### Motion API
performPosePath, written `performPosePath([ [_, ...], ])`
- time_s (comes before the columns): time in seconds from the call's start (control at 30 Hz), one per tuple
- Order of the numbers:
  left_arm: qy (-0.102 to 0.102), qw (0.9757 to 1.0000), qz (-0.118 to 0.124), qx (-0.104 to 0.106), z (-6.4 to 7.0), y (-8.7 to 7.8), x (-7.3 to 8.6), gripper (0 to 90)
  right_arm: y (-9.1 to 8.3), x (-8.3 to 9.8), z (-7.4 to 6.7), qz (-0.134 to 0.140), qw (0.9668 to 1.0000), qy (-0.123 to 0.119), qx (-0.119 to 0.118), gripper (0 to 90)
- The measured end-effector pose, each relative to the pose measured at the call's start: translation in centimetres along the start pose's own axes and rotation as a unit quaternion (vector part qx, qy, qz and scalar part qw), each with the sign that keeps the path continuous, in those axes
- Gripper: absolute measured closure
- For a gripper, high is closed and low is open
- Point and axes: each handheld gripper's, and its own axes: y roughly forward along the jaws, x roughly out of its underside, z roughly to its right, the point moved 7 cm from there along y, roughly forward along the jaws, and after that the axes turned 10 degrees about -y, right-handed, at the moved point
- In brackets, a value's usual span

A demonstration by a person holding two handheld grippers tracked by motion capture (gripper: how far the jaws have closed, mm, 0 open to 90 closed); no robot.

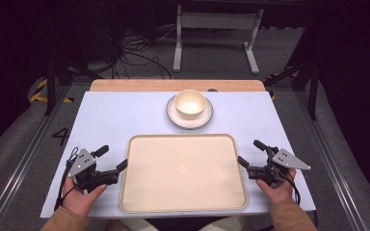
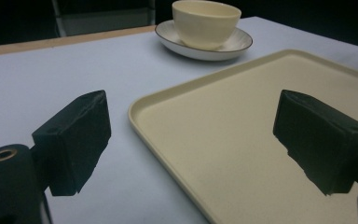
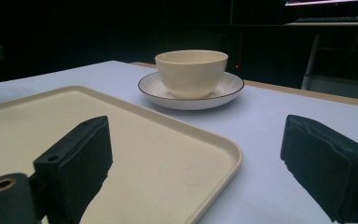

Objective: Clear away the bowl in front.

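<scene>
Tray (image 1: 183, 173), cream and bare, lies flat on the near middle of a pale table (image 1: 106, 120), its near rim close to the table's front edge. At the bottom of the high view, both forearms are cut off by the frame; only tan sleeves and the hands show.

On the tray's left, the left gripper (image 1: 112, 162) sits low over the table in the left hand (image 1: 79, 195), jaws spread with nothing between them. In the left gripper view one jaw hangs over bare table and the other over the tray's left part, with the tray's rounded corner between them. Both jaws are cropped at the bottom edge.

On the tray's right, the right gripper (image 1: 250, 153) mirrors it in the right hand (image 1: 277, 187), jaws also spread and holding nothing. In the right gripper view one jaw stands over the tray, the other over the table.

Beyond the tray's far rim, apart from it, a cream bowl (image 1: 190, 104) stands upright on a dark-rimmed saucer (image 1: 190, 118). What lies inside the bowl is hard to make out.

Farther back, a wooden strip (image 1: 173, 85) edges the table. Past it, the dark floor holds cables (image 1: 135, 55) and a white frame (image 1: 217, 33), dim and partly cut off.
</scene>
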Motion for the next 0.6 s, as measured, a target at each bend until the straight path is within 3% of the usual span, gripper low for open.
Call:
performPosePath([
  [0.2, -0.001, 0.9998, 0.019, 0.003, 0.4, -0.7, -1.0, 12.0, 0.0, 0.0, 0.0, 0.000, 1.0000, 0.000, -0.001, 9.4],
  [0.6, 0.003, 0.9999, 0.013, 0.007, 1.6, -1.2, -2.3, 14.1, 0.0, 0.0, 0.0, 0.000, 1.0000, -0.001, 0.000, 8.5],
])
